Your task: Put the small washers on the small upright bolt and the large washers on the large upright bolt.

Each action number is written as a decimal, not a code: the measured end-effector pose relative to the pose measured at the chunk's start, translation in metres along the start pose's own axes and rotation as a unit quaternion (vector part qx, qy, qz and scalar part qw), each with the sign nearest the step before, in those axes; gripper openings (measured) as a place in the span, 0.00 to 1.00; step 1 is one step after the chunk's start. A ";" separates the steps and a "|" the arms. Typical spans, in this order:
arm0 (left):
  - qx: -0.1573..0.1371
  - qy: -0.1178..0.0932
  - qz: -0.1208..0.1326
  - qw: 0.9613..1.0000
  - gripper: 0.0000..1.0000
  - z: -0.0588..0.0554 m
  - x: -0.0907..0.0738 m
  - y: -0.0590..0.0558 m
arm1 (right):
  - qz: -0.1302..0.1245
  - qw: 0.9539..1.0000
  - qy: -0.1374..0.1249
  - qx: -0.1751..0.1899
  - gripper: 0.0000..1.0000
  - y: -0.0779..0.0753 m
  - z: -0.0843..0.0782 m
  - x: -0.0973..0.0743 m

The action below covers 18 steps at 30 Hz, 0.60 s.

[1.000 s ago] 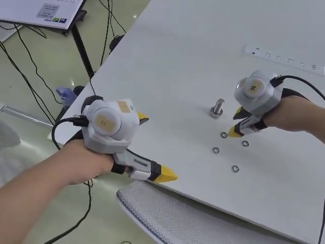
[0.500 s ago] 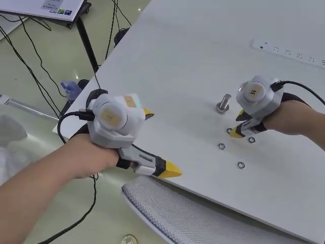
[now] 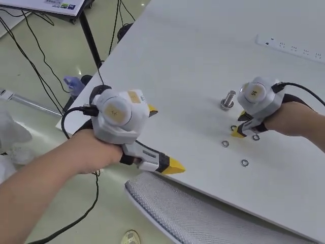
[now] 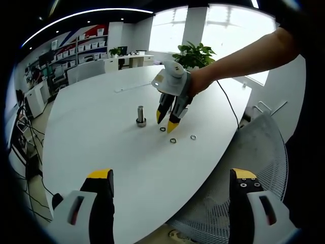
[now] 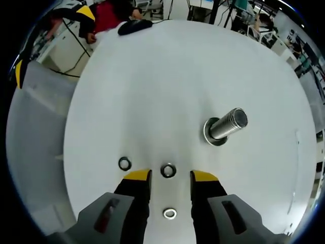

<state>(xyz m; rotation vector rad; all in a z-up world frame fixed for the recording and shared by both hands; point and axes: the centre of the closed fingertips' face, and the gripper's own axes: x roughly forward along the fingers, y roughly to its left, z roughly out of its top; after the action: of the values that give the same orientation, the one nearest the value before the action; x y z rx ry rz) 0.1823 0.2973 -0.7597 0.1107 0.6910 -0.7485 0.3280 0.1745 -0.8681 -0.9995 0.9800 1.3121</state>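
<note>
The right gripper is low over the white table, just at 5 o'clock of the upright bolt. Its jaws are apart and grip nothing. Whether the yellow tips touch the tabletop cannot be told.

In the right gripper view, one washer lies flat at the mouth of the gap between the two tips, close to both. A second washer lies further back in that gap, under the jaws. A third washer lies outside the jaws, between 9 and 10 o'clock of the tips. The bolt stands on its wider end at 2 o'clock of the tips, near them but apart.

In the head view a fourth washer lies at 5 o'clock of the bolt, the farthest of the four from it.

The left gripper is held over the near table edge, at 8 o'clock of the bolt and well apart from it. Its jaws are spread wide and empty.

A power strip lies at 2 o'clock of the bolt. A mesh chair sits below the near edge.
</note>
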 end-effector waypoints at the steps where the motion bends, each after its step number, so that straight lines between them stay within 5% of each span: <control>1: -0.001 0.000 -0.001 1.000 0.95 0.000 0.000 0.000 | 0.000 1.000 0.002 -0.001 0.32 0.000 0.000 0.000; 18: 0.000 0.000 -0.003 1.000 0.93 0.001 0.001 -0.003 | 0.002 1.000 0.018 0.003 0.19 0.004 0.000 0.003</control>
<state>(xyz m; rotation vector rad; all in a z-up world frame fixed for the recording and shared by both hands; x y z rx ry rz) 0.1813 0.2942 -0.7592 0.1089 0.6919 -0.7549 0.3243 0.1752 -0.8708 -1.0211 1.0137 1.2983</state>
